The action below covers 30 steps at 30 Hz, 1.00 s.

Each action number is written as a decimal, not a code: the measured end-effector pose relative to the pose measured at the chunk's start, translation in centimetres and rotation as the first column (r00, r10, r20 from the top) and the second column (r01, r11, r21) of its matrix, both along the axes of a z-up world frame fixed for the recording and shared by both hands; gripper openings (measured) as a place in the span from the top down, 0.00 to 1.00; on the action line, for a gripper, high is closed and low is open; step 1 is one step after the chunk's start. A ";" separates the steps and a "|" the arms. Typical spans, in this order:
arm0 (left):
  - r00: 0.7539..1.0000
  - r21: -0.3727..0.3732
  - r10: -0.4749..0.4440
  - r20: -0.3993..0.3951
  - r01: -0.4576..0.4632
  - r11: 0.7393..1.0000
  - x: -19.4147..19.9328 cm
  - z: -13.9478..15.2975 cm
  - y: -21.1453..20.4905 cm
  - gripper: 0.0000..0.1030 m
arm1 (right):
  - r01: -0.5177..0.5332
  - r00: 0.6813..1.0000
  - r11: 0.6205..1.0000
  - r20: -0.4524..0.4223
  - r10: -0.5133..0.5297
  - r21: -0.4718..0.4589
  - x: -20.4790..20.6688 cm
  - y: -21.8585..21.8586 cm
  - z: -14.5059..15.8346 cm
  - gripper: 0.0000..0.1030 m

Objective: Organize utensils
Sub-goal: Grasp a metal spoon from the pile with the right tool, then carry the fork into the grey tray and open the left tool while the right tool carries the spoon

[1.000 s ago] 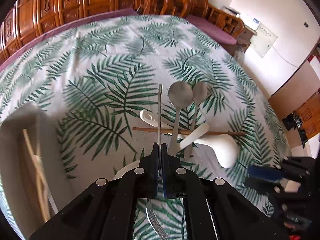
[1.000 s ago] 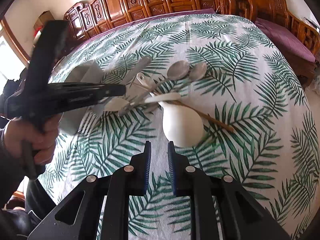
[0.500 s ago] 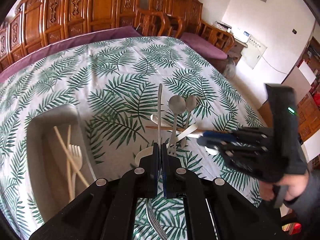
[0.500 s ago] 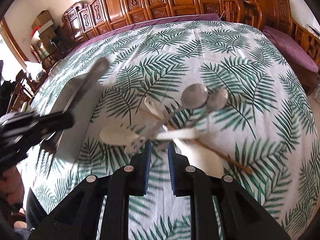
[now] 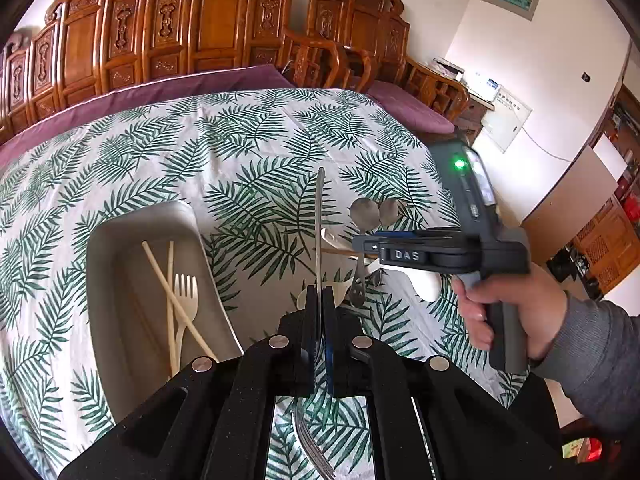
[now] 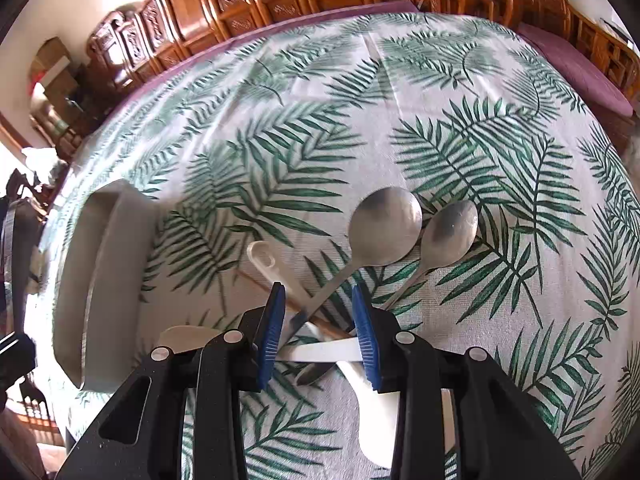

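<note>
My left gripper (image 5: 319,300) is shut on a metal fork (image 5: 319,216), handle pointing forward and tines (image 5: 316,452) below, held above the table beside the grey tray (image 5: 120,232). The tray holds two chopsticks (image 5: 160,268) and a pale fork (image 5: 186,292). My right gripper (image 6: 320,312) is open, low over a pile of utensils: two metal spoons (image 6: 384,224) (image 6: 452,232), white spoons (image 6: 264,256) and a wooden chopstick (image 6: 296,304). The larger spoon's handle and the chopstick lie between its fingers. The right gripper also shows in the left wrist view (image 5: 360,242).
The table has a palm-leaf cloth (image 6: 480,140). Carved wooden chairs (image 5: 220,32) stand along the far side. The grey tray (image 6: 100,280) lies left of the pile in the right wrist view.
My left gripper has lifted and pulled back with the fork, bringing the tray into view. My right gripper has moved in over the pile, lowered and opened wide.
</note>
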<state>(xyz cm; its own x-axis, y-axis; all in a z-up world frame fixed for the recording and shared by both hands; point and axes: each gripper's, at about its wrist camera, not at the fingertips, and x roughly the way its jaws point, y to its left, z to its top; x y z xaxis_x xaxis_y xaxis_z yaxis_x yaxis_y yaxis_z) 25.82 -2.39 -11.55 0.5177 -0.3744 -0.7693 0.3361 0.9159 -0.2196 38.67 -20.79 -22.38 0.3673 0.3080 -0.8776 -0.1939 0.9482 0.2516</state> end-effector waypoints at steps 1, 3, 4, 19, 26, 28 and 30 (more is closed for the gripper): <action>1.000 -0.002 0.001 0.001 -0.001 1.000 -0.1 0.1 0.2 0.98 | 0.004 1.000 1.000 -0.005 -0.004 -0.011 0.2 0.1 -0.3 0.64; 1.000 -0.003 0.004 0.004 -0.004 1.000 -0.4 0.2 0.4 0.98 | 0.008 1.000 1.000 -0.005 -0.008 -0.019 0.5 0.1 -0.5 0.65; 1.000 -0.004 0.006 0.005 -0.006 1.000 -0.5 0.2 0.5 0.98 | 0.012 1.000 1.000 -0.004 -0.012 -0.023 0.6 0.2 -0.5 0.65; 0.999 -0.012 0.030 0.025 -0.030 0.999 -2.0 1.1 2.0 0.98 | 0.074 0.997 0.986 0.003 -0.075 -0.150 0.4 1.1 -0.6 0.90; 0.998 -0.007 0.057 0.036 -0.057 0.998 -2.4 1.5 3.3 0.98 | 0.055 0.998 0.987 0.023 -0.052 -0.153 -0.9 1.4 0.3 0.93; 0.997 -0.002 0.070 0.037 -0.070 0.998 -2.3 1.5 3.8 0.98 | 0.060 0.998 0.990 0.041 -0.055 -0.129 -1.4 1.3 1.2 0.93; 0.996 0.002 0.081 0.038 -0.081 0.997 -2.1 1.5 4.2 0.98 | 0.045 0.997 0.992 0.063 -0.038 -0.117 -1.9 1.5 2.2 0.93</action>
<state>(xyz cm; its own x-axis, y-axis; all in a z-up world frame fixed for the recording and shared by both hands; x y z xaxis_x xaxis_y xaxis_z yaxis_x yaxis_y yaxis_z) 23.71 1.78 -10.01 0.5748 -0.3278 -0.7497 0.2689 0.9410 -0.2053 36.73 -19.30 -20.20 0.4312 0.1872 -0.8826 -0.1656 0.9780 0.1265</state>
